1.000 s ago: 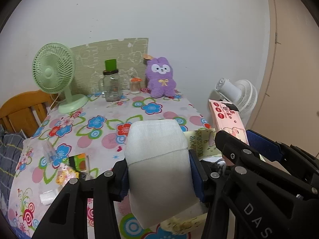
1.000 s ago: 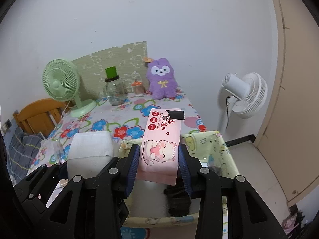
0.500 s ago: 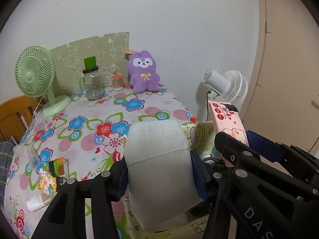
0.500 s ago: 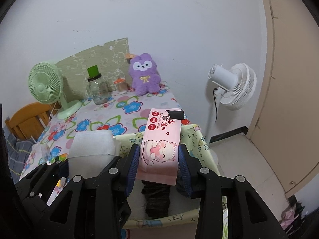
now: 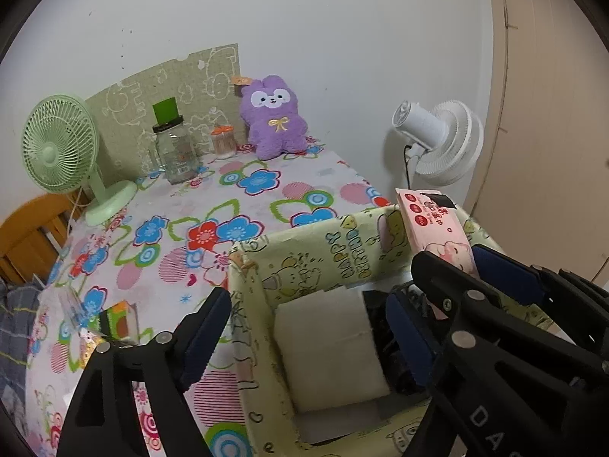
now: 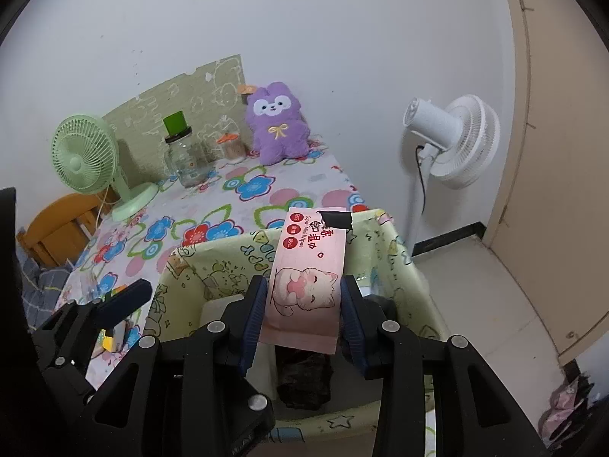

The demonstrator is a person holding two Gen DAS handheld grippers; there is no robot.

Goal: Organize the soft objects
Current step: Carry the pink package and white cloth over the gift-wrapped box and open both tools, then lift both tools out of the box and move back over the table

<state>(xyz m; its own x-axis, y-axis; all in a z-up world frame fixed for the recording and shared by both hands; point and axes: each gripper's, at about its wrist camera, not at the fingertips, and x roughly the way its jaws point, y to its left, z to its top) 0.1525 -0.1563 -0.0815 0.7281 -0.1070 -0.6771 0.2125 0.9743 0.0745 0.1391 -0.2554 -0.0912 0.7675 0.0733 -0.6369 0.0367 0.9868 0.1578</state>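
Observation:
A white folded cloth point(image 5: 331, 346) lies inside the yellow cartoon-print bin point(image 5: 342, 243) beside the floral table. My left gripper point(image 5: 306, 316) hangs over it with its jaws opening, and the pads are clear of the cloth. My right gripper point(image 6: 302, 312) is shut on a pink wipes pack point(image 6: 308, 266), held above the bin point(image 6: 396, 243). The same pack point(image 5: 437, 224) shows at the right of the left wrist view. A dark item point(image 6: 304, 373) sits at the bin's bottom. A purple plush point(image 5: 274, 118) sits upright at the table's far edge.
On the table stand a green desk fan point(image 5: 61, 144), a glass jar point(image 5: 175, 148) with a green lid and a small orange-lidded pot point(image 5: 222, 141). Small packets point(image 5: 114, 316) lie near the table's left edge. A white floor fan point(image 6: 453, 133) stands right of the table.
The left jaws have spread and let go of the white cloth, which now lies in the bin. Both grippers have moved right and down over the bin. The right still holds the pack.

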